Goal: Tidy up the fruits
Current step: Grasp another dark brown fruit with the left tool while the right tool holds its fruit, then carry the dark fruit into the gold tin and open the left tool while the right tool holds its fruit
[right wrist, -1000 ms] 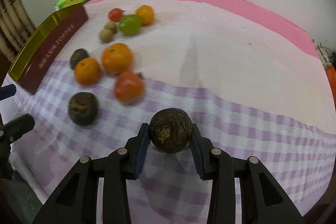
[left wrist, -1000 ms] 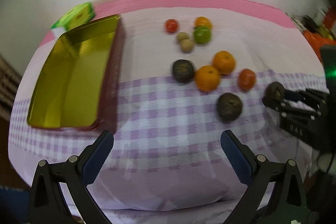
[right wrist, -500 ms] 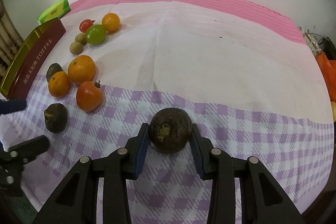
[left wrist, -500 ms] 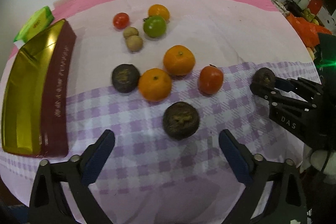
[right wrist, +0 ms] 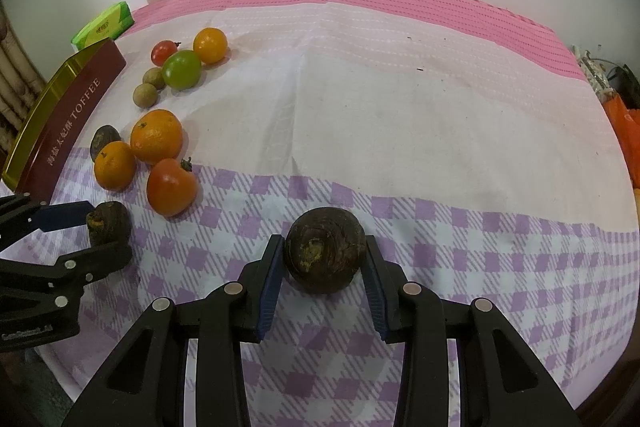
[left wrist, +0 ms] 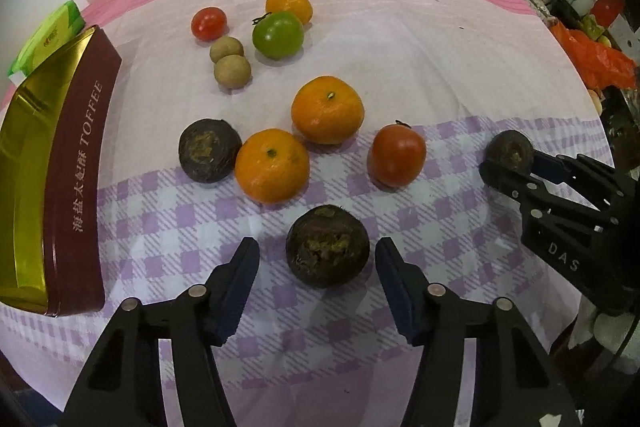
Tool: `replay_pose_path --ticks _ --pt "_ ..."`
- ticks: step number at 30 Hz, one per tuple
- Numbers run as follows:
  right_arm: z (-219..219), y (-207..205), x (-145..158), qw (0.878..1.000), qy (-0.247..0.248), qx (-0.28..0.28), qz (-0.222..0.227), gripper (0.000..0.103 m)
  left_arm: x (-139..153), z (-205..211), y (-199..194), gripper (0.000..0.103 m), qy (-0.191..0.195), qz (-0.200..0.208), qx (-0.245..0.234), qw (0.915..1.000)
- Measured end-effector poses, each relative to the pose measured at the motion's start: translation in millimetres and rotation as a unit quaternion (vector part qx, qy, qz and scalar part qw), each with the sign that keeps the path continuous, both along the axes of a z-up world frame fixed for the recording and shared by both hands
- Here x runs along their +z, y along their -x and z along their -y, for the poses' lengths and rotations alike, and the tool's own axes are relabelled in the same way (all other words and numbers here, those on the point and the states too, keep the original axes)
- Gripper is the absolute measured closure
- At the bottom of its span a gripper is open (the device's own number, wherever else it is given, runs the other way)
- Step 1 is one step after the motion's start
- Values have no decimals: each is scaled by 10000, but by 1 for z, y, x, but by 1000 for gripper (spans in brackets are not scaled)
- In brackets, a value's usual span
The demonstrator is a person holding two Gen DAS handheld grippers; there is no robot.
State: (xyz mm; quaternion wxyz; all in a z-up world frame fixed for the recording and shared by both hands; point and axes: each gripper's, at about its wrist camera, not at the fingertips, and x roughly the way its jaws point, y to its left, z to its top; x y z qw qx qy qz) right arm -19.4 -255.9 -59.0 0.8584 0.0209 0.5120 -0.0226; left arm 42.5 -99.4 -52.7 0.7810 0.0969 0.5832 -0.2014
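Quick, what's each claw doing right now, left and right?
Left claw: closing around a dark fruit on the cloth, pads not yet touching it.
Right claw: shut on another dark fruit.

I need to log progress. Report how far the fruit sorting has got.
Nothing is stowed: what shows of the toffee tin is bare. The right tool grips one dark fruit; the left tool is closing around another, pads not yet touching. The oranges, tomatoes and others remain on the cloth.

Fruits [left wrist: 272,165] on cloth [left wrist: 420,67], tin [left wrist: 76,163] at left.
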Motion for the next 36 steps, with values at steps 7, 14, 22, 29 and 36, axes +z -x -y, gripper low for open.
replay_pose_path --ticks 7,14,22,29,36 --pt "0 0 -1 10000 1 -7 0 64 -1 9 -4 66 -37 13 -30 10000" --pt "-2 0 -1 10000 60 -2 -2 64 9 7 2 66 27 26 -73 10000" --pt "-5 1 -2 9999 132 -11 5 63 51 -21 -4 66 268 459 214 9984" --pt "-4 1 -2 9999 136 -25 1 63 81 -91 -38 66 87 1012 968 9901" --pt "-5 0 -2 9999 156 -51 -11 63 64 -177 -74 66 -464 1050 1821 9766"
